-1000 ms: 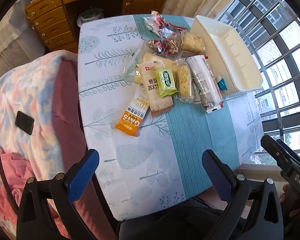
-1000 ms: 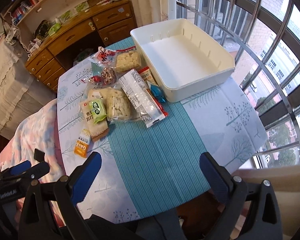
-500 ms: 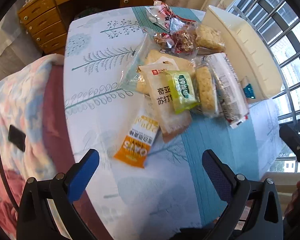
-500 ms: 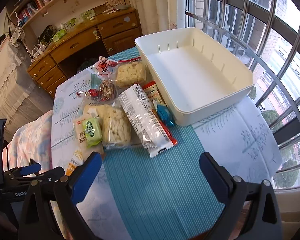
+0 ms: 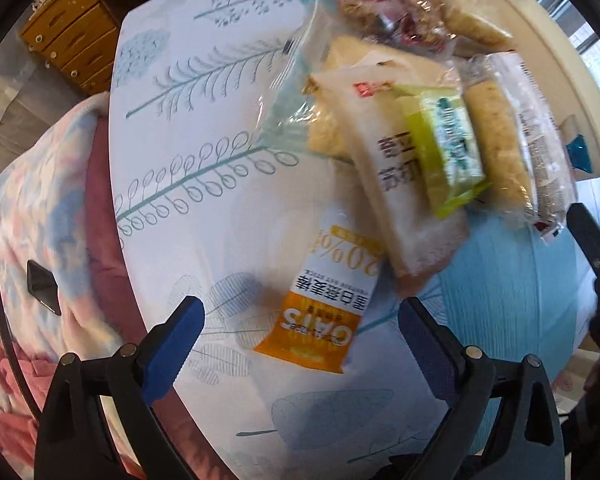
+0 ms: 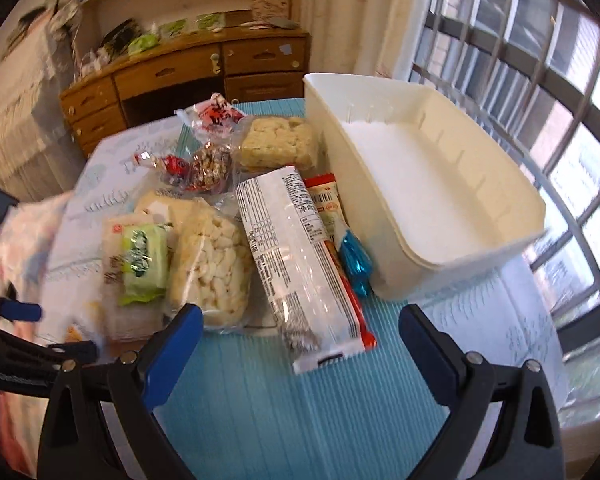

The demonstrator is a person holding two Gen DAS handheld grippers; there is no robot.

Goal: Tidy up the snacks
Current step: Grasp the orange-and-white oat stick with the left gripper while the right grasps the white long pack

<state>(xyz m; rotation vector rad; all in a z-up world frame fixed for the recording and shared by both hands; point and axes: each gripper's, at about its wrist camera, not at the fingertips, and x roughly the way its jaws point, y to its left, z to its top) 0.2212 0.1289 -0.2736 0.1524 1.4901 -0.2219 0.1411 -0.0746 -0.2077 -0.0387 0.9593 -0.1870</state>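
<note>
Both grippers have dropped closer to the table since the earlier frames, so the snack pile now fills far more of each view. In the left wrist view the left gripper (image 5: pixel 300 320) has its blue-padded jaws set wide, having just been closing a little, with the glossy orange-and-white oats bar (image 5: pixel 324 300) between them but untouched by either pad. Just beyond it, overlapping its far end, lies a flat, pale cracker pack (image 5: pixel 396 176) with dark print, and a small lime-green pouch (image 5: pixel 444 148) rests on top of that. Right of the pouch is a clear bag of knobbly puffed rice (image 5: pixel 500 148). All of this sits on a smooth tablecloth (image 5: pixel 204 184) printed with teal leaves and a ribbed blue stripe. At lower left a fleecy pink-and-blue blanket (image 5: pixel 40 208) borders the table.

In the right wrist view the right gripper (image 6: pixel 300 328) hangs with jaws wide apart and nothing between them, above the blue stripe. Just ahead lies a long crinkled clear-and-white sleeve (image 6: pixel 296 256), with a small shiny blue wrapper (image 6: pixel 354 260) at its right, against the wall of a white plastic bin (image 6: pixel 400 240), rectangular with rounded corners. Farther back are a rice-cake block (image 6: pixel 278 142) and a bag of nuts (image 6: pixel 210 164). At the top stands a wooden desk (image 6: pixel 192 68).
</note>
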